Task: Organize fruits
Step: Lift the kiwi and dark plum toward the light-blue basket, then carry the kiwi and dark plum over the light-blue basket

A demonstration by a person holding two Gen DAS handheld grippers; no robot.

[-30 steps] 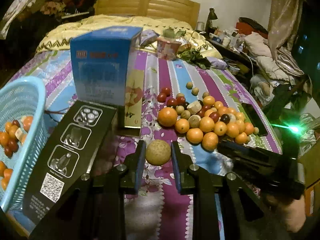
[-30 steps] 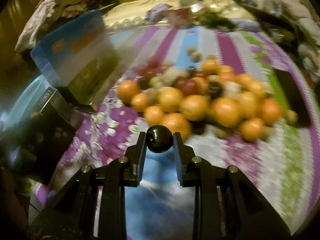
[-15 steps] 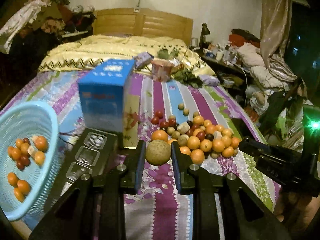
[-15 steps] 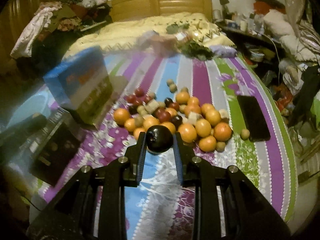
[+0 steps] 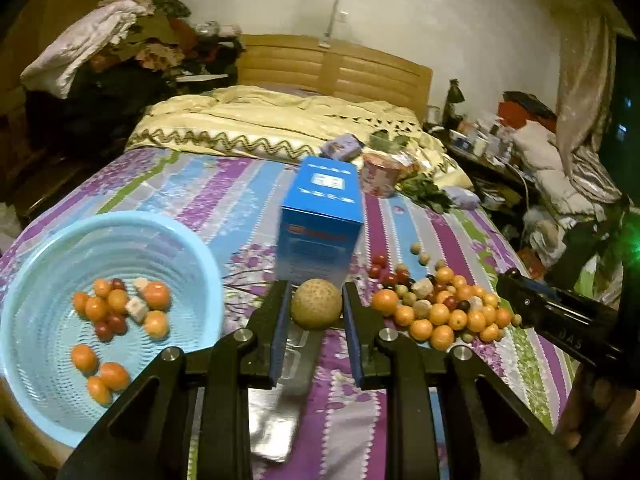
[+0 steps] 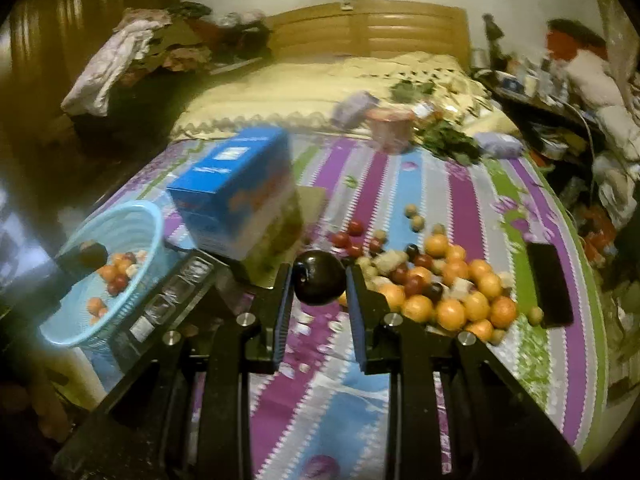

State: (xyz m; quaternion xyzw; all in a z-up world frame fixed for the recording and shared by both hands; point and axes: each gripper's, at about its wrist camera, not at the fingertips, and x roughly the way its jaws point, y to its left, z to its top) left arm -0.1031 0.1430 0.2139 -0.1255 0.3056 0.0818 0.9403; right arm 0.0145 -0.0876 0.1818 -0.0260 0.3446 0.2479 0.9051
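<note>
bed (image 5: 224,184): striped spread serves as the work surface; everything for the task lies on it
basket (image 5: 132,222): pale blue, at the bed's left edge, near the left gripper; holds a thin layer of small orange and red fruits plus a few pale cubes; judged to be the collecting point, hence kept close on the left
box (image 5: 322,216): blue, upright, between basket and pile; any carry from pile to basket probably has to pass in front of it
pile (image 5: 436,308): loose fruits, mostly orange, some red, dark and tan, on the right half of the bed; far more here than in the basket, so sorting looks early
left gripper (image 5: 316,310): fingers closed onto a tan fruit (image 5: 316,308), pads touching both its sides; held above the spread, pointing toward the headboard, basket lower-left of it; fruit clear of the bed, judged ready to go to the basket
right gripper (image 6: 320,282): pinching a dark fruit (image 6: 320,282) the same way; raised over the spread just left of the pile (image 6: 452,288), angled slightly toward the basket (image 6: 124,220); view blurred at the edges
</note>
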